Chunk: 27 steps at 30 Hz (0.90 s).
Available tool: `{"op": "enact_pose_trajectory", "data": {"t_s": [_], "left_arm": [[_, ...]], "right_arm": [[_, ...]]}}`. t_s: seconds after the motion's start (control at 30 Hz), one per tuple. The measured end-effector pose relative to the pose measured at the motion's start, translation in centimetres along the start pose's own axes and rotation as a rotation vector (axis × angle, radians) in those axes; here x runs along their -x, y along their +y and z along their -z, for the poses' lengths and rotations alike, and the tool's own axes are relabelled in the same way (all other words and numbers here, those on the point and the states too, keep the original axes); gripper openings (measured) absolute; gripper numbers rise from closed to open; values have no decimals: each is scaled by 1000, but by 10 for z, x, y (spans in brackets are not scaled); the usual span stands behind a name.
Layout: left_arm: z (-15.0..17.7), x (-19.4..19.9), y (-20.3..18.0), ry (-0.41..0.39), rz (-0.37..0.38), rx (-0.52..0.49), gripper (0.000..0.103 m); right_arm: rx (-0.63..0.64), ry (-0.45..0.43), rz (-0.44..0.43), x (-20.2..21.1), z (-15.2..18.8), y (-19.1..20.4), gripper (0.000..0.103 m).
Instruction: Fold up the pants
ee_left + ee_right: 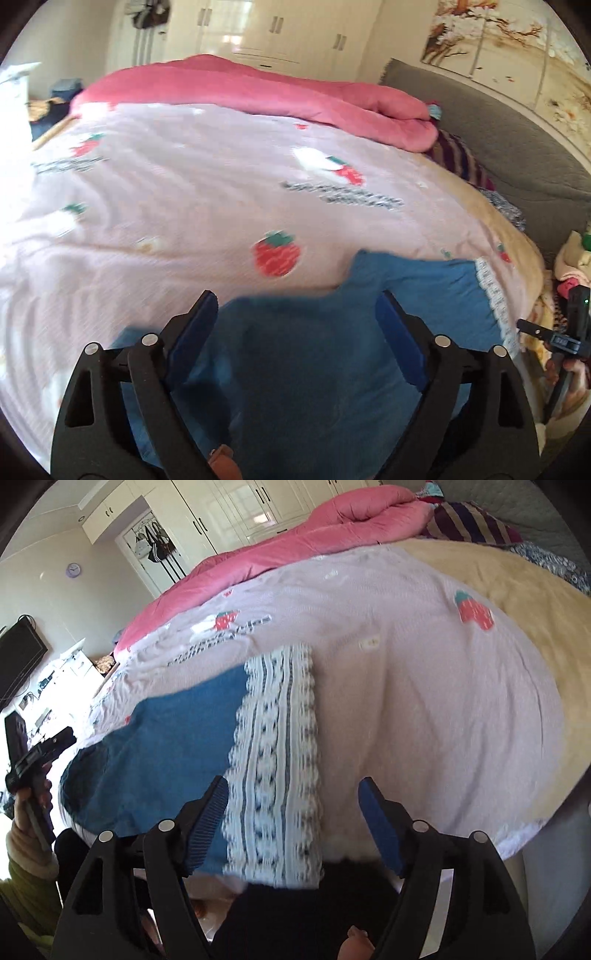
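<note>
Blue pants (295, 350) with a white lace hem (493, 295) lie flat near the front edge of a bed covered by a pink strawberry-print sheet (184, 206). My left gripper (295, 306) is open, its jaws wide apart above the blue fabric and holding nothing. In the right wrist view the pants (166, 746) end in the wide lace hem (277, 760). My right gripper (293, 794) is open above that hem at the bed's edge. Each gripper shows at the side of the other's view, the right one (565, 336) and the left one (37, 757).
A rolled pink duvet (258, 88) lies across the far side of the bed. A striped pillow (458, 158) and a grey headboard (498, 122) are at the right. A beige blanket (517, 602) covers the bed's right part. White wardrobes (229, 506) stand behind.
</note>
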<state>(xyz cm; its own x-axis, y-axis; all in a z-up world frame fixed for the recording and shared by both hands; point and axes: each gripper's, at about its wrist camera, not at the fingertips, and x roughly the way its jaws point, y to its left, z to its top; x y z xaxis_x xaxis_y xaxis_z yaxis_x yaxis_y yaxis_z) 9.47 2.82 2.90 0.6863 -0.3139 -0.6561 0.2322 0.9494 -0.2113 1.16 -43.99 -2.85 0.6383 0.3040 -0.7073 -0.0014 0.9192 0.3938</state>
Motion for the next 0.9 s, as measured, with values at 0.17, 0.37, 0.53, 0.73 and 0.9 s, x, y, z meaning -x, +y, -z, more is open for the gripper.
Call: {"op": "enact_pose_trajectory", "data": {"t_s": [0.17,0.37,0.53,0.73,0.9], "left_arm": [[37,36,41,9,-123,62,84],[47,25,65,69,-168,121,81],[68,2,70,144,-285,93,53],[75,7,76,132,-290,95,56],[74,5,81,119,-290,112,62]], "right_arm": [[-21,33,-7,-11,12,1,72],[-77,102,-38,-31,14,-3,61],[-13,126,20,-27,16,0,27],[13,156,81,-35,21,1,26],[20,168,93,-36,18,1,31]]}}
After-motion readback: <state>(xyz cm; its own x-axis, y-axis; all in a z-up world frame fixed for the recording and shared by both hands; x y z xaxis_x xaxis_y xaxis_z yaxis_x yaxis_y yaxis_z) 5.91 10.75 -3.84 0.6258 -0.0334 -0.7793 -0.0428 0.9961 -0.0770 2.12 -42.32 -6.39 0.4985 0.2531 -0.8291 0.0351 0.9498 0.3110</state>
